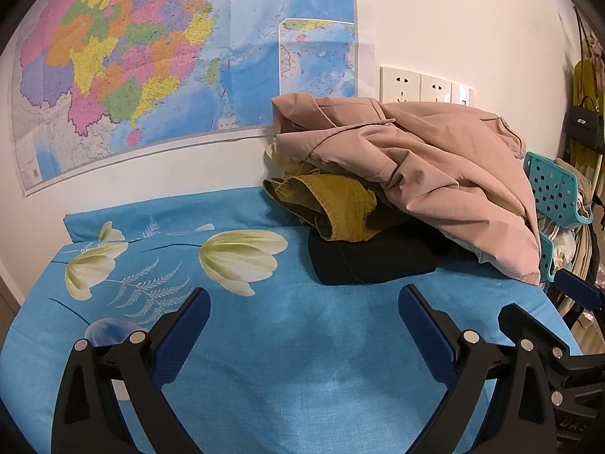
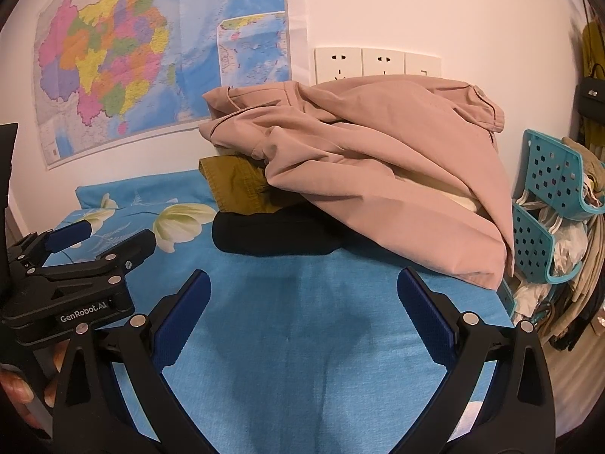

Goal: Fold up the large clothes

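A pile of clothes lies at the far right of the bed against the wall. On top is a large beige-pink jacket [image 1: 423,174] [image 2: 378,166]. Under it lie a mustard-yellow garment [image 1: 332,204] [image 2: 234,185] and a black garment [image 1: 370,257] [image 2: 272,234]. My left gripper [image 1: 304,302] is open and empty over the blue sheet, short of the pile; it also shows in the right wrist view [image 2: 109,236]. My right gripper [image 2: 302,287] is open and empty, also short of the pile; part of it shows in the left wrist view [image 1: 574,291].
The bed has a blue flowered sheet [image 1: 181,265] [image 2: 310,340]. A wall map [image 1: 132,56] [image 2: 143,49] and white sockets [image 1: 419,87] [image 2: 374,62] are behind it. A teal perforated rack [image 1: 556,189] [image 2: 548,208] with clothes stands right of the bed. A black handbag [image 1: 584,125] hangs beyond.
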